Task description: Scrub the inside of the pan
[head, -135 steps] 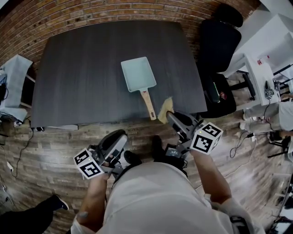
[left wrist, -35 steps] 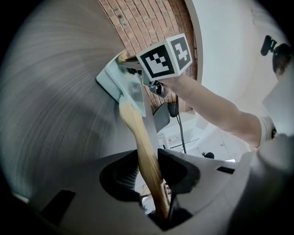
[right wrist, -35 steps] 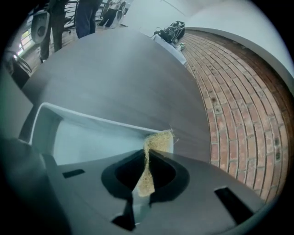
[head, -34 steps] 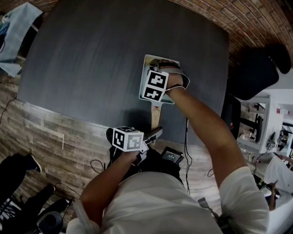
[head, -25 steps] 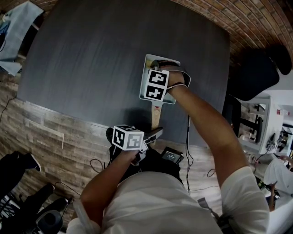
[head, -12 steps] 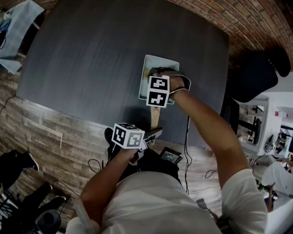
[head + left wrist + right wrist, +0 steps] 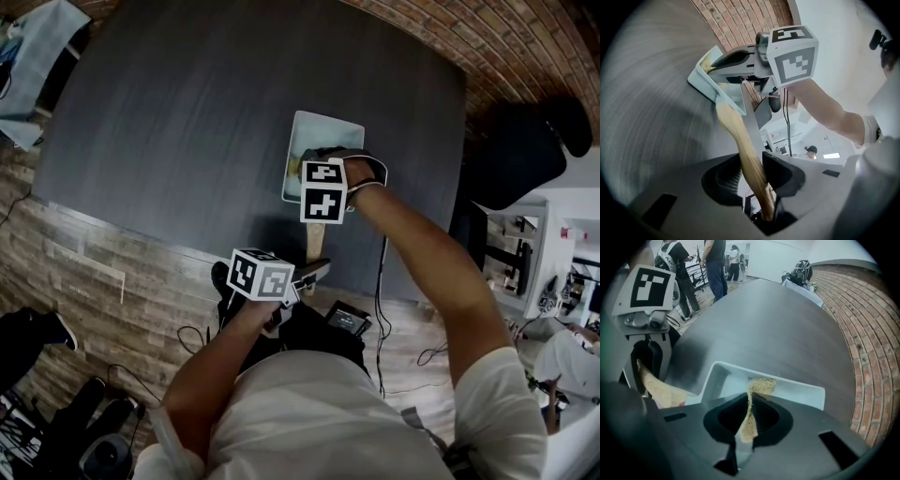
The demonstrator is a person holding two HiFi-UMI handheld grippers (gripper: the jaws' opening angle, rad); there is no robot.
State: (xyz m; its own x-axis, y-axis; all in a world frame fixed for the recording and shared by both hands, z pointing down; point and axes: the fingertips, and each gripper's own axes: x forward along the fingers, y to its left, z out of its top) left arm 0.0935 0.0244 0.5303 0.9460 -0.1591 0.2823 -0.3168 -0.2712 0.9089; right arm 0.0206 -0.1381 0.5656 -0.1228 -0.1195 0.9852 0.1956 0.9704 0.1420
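The pale rectangular pan (image 7: 305, 136) sits near the dark worktop's (image 7: 187, 112) front edge. The left gripper's (image 7: 754, 176) jaws clamp its wooden handle (image 7: 738, 136). The right gripper's (image 7: 749, 408) jaws pinch a tan scrubbing cloth (image 7: 761, 385) inside the pan.

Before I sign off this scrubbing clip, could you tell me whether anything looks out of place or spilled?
Nothing stands out. The pan sits flat on the table, the left gripper clamps its wooden handle, and the right gripper pinches a scrubbing cloth inside it; no spill or damage shows.
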